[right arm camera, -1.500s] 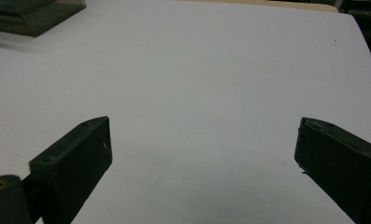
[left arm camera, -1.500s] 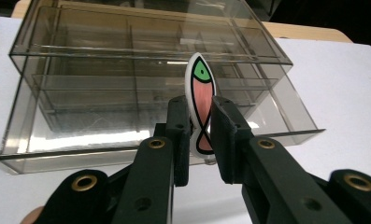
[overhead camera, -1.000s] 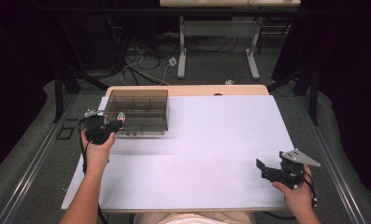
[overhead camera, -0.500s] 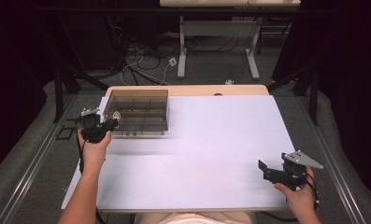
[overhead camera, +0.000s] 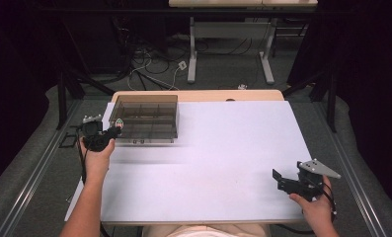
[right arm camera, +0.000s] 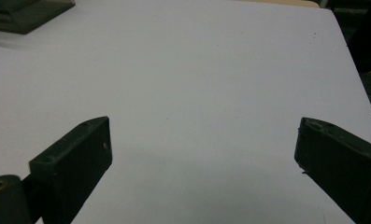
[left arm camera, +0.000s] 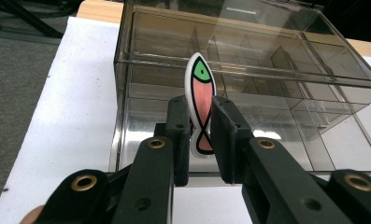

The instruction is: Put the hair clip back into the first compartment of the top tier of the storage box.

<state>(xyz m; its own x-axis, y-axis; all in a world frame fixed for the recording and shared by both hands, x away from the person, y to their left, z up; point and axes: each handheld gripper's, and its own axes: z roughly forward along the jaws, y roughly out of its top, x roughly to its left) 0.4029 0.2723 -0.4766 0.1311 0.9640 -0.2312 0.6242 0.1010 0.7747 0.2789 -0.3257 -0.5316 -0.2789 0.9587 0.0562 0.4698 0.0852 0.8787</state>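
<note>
The left gripper [left arm camera: 201, 140] is holding a fish token [left arm camera: 200, 105] clamped upright between its jaws, just beside the box's [left arm camera: 248, 70] near wall. Dropping it into a compartment is remaining. The right gripper [right arm camera: 202, 158], jaws apart, is idling well apart from the box on the counter [right arm camera: 211, 70].

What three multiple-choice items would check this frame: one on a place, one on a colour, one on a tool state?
1. Where is the compartment box?
A. far left part of the table
B. near right corner
C. on the floor

2. What colour is the head of the fish piece?
A. blue
B. green
C. yellow

3. How is the right tool?
A. shut on the fish piece
B. shut on nothing
C. open, holding nothing

Key: 1 A, the high view puts the box at the table's far left. 2 B, the left gripper view shows a green head on a pink body, clamped in the left tool. 3 C, its jaws stand wide apart over bare white surface.
</note>
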